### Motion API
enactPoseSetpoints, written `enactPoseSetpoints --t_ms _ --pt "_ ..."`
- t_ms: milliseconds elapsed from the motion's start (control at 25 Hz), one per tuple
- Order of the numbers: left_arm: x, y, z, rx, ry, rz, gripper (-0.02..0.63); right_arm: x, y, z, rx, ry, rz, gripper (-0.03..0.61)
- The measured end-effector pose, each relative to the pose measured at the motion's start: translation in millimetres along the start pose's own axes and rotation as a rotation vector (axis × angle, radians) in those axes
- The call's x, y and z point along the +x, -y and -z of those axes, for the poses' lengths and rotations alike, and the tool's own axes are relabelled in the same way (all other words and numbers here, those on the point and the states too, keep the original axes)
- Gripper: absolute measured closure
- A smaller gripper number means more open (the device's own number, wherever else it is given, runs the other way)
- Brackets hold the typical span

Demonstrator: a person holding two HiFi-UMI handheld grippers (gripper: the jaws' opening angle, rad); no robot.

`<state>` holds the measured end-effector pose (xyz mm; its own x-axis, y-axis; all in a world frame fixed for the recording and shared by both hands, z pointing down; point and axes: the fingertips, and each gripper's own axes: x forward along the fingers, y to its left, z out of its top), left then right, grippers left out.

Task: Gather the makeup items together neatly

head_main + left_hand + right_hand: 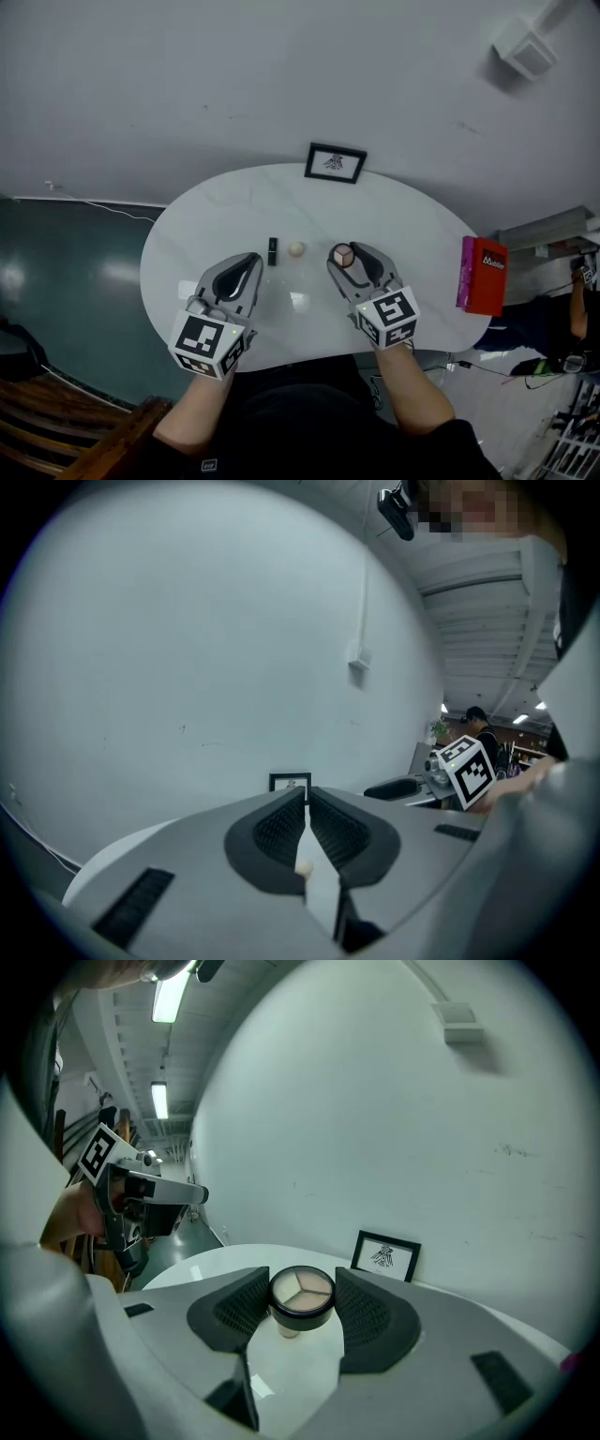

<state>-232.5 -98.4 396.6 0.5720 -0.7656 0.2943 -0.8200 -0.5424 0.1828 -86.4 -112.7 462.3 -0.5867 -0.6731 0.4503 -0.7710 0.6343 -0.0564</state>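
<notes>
The right gripper's (pixel 345 255) jaws clamp a round three-shade compact (pixel 301 1295) over the white table (pixel 394 216) (a black tube (pixel 273 250) and beige ball (pixel 297 248) lie nearby), while the left gripper's (pixel 251 262) jaws are pressed together, empty.

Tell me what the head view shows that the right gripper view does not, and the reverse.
Only the head view: a black tube lying on the table, and a red box by its right edge. Only the right gripper view: the compact shows a pan divided into three shades, and ceiling lights run along a corridor. Both: the table, the framed picture against the wall, and the compact clamped in the right tongs.
</notes>
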Motion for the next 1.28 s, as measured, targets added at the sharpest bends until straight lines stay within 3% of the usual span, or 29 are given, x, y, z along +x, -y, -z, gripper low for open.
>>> enactPoseSetpoints --t_ms 720,1280 --pt "40.9 -22.3 61.6 -0.062 -0.146 0.010 0.589 59.5 15.5 71.1 -0.005 -0.107 -0.037 0.359" --pt "70.4 -19.0 97.6 -0.072 -0.205 0.048 0.589 90.2 24.8 130.4 0.022 -0.174 -0.039 0.359"
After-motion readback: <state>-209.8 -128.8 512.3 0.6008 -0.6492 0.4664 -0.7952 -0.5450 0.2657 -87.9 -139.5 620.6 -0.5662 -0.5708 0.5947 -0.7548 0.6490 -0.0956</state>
